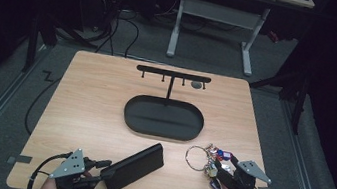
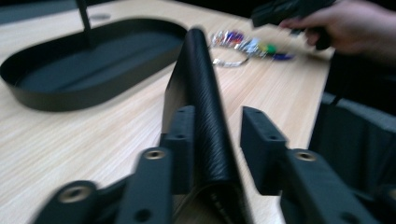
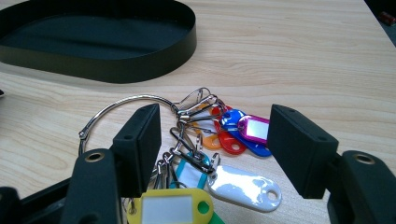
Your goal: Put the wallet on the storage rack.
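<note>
A black textured wallet (image 1: 138,167) lies near the table's front edge, left of centre. My left gripper (image 1: 101,166) stands open around its near end. In the left gripper view the wallet (image 2: 205,84) touches the left jaw, and a small gap shows at the right jaw of my left gripper (image 2: 217,144). A bunch of coloured key tags (image 1: 214,163) on a big metal ring (image 1: 194,156) lies at the front right. My right gripper (image 1: 221,172) is open just over the tags (image 3: 233,135), its jaws wide on either side, with the ring (image 3: 126,100) by its left jaw.
A black oval tray (image 1: 128,114) sits at the table's middle, with a T-shaped hook stand (image 1: 173,73) rising from its far side. Its wall (image 3: 116,72) is just beyond the keys. The other hand (image 2: 345,23) is far off in the left gripper view.
</note>
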The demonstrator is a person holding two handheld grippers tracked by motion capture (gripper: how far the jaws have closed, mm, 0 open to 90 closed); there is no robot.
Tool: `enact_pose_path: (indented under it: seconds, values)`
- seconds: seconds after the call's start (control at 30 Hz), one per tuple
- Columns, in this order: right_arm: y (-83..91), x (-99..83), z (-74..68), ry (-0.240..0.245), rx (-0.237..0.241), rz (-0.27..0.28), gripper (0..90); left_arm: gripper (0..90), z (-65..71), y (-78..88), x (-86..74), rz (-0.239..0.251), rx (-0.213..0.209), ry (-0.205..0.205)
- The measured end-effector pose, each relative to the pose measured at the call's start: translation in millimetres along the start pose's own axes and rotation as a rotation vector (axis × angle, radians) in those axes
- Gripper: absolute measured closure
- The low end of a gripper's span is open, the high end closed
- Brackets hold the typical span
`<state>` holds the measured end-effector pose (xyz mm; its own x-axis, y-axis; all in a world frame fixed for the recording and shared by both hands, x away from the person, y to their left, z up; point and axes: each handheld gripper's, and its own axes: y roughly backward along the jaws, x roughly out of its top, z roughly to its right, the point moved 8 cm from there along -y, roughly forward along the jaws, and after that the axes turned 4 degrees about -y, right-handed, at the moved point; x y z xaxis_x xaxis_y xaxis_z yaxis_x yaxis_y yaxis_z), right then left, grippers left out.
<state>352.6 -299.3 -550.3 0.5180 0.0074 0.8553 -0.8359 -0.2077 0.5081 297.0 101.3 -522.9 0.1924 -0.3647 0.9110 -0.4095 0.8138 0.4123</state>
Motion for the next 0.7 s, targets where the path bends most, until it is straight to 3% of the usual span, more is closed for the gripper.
enact_pose_path:
  seconds: [0.27, 0.37, 0.47, 0.7]
  values:
    - [-0.1, 0.0, -0.2, 0.001, 0.002, 0.0, 35.4, 47.6, -2.9, -5.5, -4.9, -0.028, 0.003, 0.031]
    - [0.2, -0.3, -0.6, 0.002, 0.004, -0.003, 35.4, 46.6, -3.3, -8.2, -8.2, -0.035, -0.009, 0.051]
    - [0.3, -0.3, -0.6, 0.001, 0.006, -0.003, 35.3, 48.2, -5.0, -12.2, -12.3, -0.043, -0.035, 0.099]
    - [1.2, -2.1, -0.4, 0.007, 0.005, -0.006, 35.2, 51.6, -9.0, -13.3, -13.9, -0.033, -0.065, 0.131]
